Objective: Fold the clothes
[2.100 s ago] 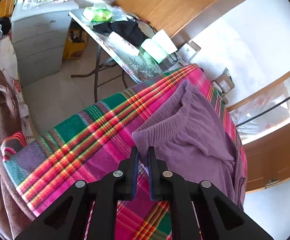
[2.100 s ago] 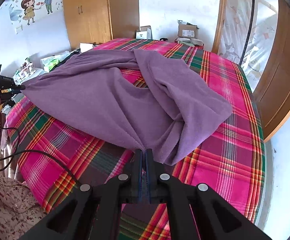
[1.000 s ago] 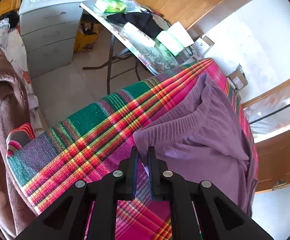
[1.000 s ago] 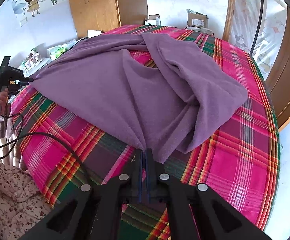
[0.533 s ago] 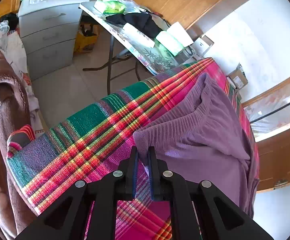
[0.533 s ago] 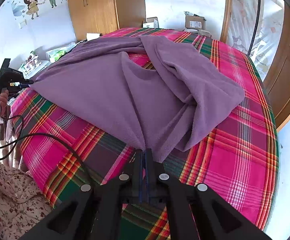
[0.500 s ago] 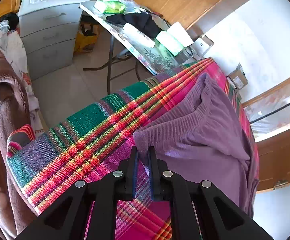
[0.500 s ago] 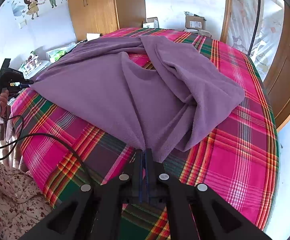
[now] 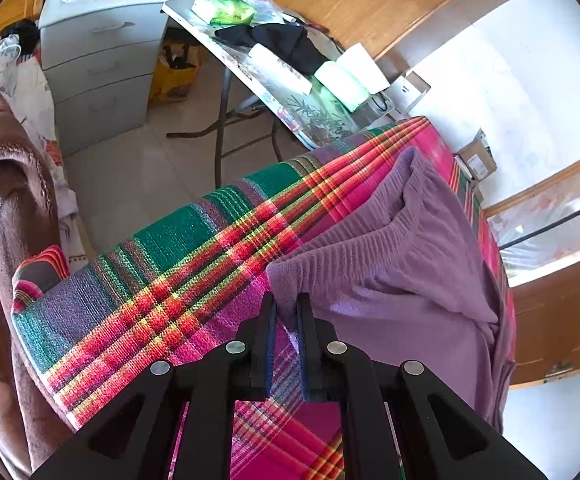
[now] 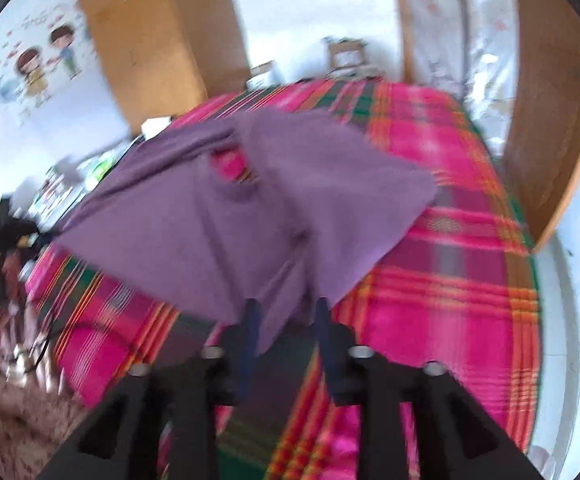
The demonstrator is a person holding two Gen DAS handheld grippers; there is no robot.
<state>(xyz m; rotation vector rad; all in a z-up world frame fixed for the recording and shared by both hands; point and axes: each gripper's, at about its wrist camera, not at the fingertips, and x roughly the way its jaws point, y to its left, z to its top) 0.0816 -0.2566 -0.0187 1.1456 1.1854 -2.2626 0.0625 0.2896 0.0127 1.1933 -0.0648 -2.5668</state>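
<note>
Left wrist view showed our left gripper (image 9: 286,306) clamped on the purple garment's (image 9: 394,272) corner near the bed's (image 9: 162,276) edge. Our right gripper (image 10: 284,312) had just been opening, its jaws apart around a garment tip without pressing it.

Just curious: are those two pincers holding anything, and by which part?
The left gripper pinches the purple garment by a waistband corner. The right gripper has just opened; fabric hangs loose between its jaws.

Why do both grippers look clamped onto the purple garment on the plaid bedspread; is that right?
Not quite. Only the left gripper is clamped on the purple garment. In the right wrist view, the right gripper has just been opening: its jaws stand apart, with a garment corner hanging loose between them over the plaid bedspread.
</note>
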